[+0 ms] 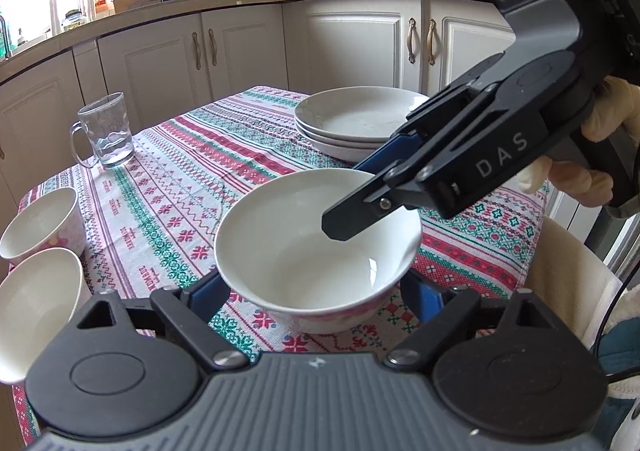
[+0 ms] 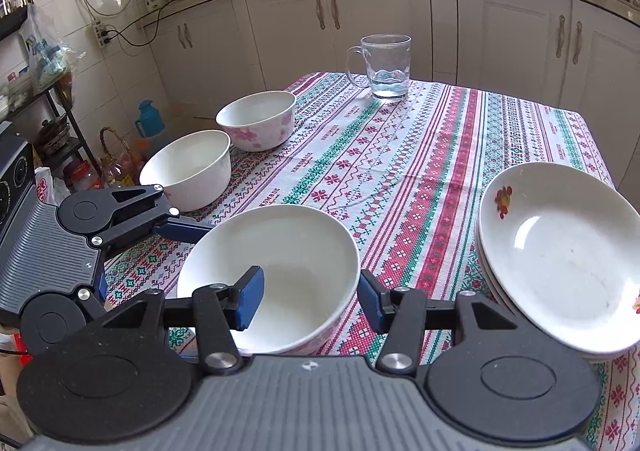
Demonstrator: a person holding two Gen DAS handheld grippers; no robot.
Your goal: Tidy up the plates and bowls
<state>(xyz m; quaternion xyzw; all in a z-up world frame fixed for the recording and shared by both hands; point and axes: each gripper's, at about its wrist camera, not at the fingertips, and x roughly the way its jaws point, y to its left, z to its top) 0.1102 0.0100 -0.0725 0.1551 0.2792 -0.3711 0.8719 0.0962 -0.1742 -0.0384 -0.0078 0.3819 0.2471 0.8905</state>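
Observation:
A white bowl (image 1: 304, 247) (image 2: 280, 263) with a pink pattern outside sits low at the near middle of the table. My left gripper (image 1: 318, 295) spans the bowl, a blue pad against each side. My right gripper (image 2: 312, 303) (image 1: 352, 195) reaches in from the right and is shut across the bowl's rim, one finger inside and one outside. I cannot tell whether the bowl's foot touches the cloth. A stack of three white plates (image 1: 360, 119) (image 2: 560, 251) stands beyond it. Two more bowls (image 2: 256, 123) (image 2: 188, 167) stand side by side at the table's edge.
A glass mug (image 1: 106, 131) (image 2: 386, 67) stands near the far corner of the patterned tablecloth (image 2: 400, 171). White kitchen cabinets (image 1: 240, 47) ring the table. A cushioned chair (image 1: 568, 283) is at the right edge. A gloved hand (image 1: 608, 119) holds the right gripper.

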